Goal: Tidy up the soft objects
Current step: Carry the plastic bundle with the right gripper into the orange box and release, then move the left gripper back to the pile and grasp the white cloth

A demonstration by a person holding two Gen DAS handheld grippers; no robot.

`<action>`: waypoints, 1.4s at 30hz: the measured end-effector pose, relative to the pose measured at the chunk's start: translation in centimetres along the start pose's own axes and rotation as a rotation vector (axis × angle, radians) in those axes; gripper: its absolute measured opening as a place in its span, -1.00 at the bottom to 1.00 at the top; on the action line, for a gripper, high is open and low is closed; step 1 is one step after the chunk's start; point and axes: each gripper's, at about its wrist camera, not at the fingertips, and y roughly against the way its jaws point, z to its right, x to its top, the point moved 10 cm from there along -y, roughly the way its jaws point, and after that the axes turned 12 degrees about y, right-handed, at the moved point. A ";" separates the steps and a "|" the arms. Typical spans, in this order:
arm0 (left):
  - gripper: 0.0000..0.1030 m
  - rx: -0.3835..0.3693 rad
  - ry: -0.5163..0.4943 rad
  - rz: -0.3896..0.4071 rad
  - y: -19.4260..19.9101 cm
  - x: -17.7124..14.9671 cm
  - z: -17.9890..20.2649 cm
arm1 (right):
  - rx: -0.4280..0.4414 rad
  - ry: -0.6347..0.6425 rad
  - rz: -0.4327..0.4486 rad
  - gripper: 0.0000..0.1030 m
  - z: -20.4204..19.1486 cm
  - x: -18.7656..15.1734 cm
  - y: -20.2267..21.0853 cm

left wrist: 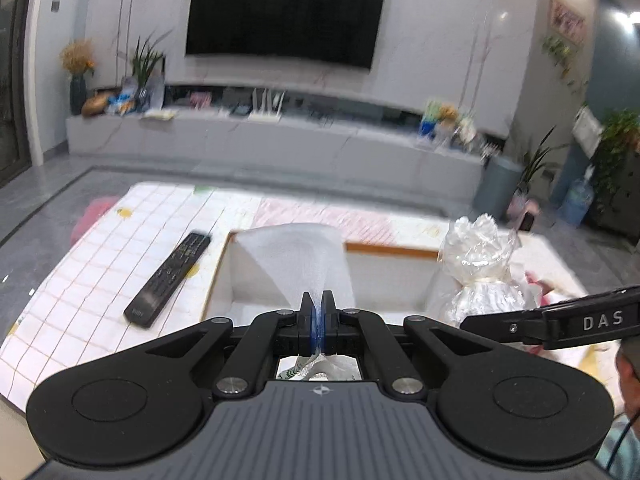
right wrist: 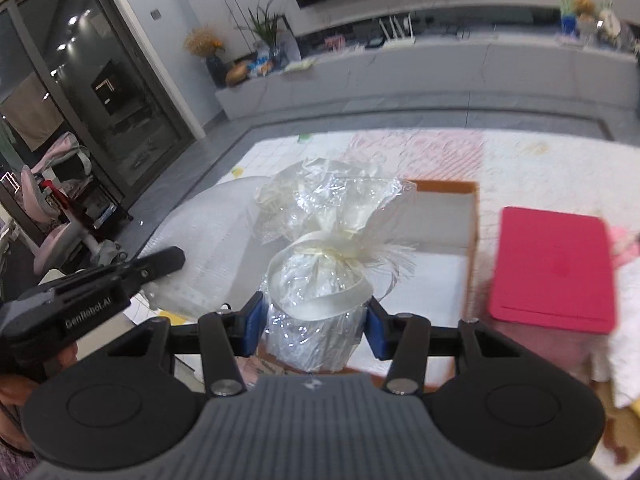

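**Both grippers loaded over the open box**

We find the worktop point(left wrist: 80, 280), under a checked cloth, carrying an open cardboard box point(right wrist: 444, 216) that lies directly ahead of both sets of fingers. We judge it the intended container, since both loads hang above or just before it.

Right of the right fingers sits a red case point(right wrist: 554, 268), apart from the box. Left of the left fingers lies a black remote control point(left wrist: 168, 280), untouched; neither item is soft, and we judge both outside the task.

The left gripper point(left wrist: 318, 312) has its fingers fully closed, pinching a white foam sheet point(left wrist: 296, 260) by one corner, so the sheet fans out ahead of the tips across the box's near wall. A thin sheet allows only such an edge pinch.

The right gripper point(right wrist: 316, 320) has its fingers half spread and pressed on both flanks of a cellophane-wrapped bundle point(right wrist: 320, 280) tied with a cream ribbon point(right wrist: 320, 248). The grip sits below the ribbon, on the firmer body, leaving the crinkled top free.
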 end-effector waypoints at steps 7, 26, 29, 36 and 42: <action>-0.97 0.057 0.010 -0.162 -5.1 -2.5 -3.3 | 0.054 -0.081 -0.168 -0.01 0.0 -1.1 -8.0; -0.43 0.152 -0.028 -0.269 -6.8 -3.5 -6.0 | 0.085 -0.112 -0.407 0.23 -0.9 -3.0 -17.2; -0.26 0.153 -0.005 -0.242 -6.5 -2.7 -6.3 | 0.059 -0.089 -0.387 0.37 -0.9 -2.5 -16.6; -0.19 0.134 0.032 -0.162 -3.7 -0.8 -5.3 | 0.038 -0.046 -0.331 0.47 -1.3 -1.1 -13.5; -0.19 0.110 -0.008 -0.052 -0.6 0.3 -2.6 | 0.015 0.036 -0.223 0.47 -1.6 -0.7 -8.4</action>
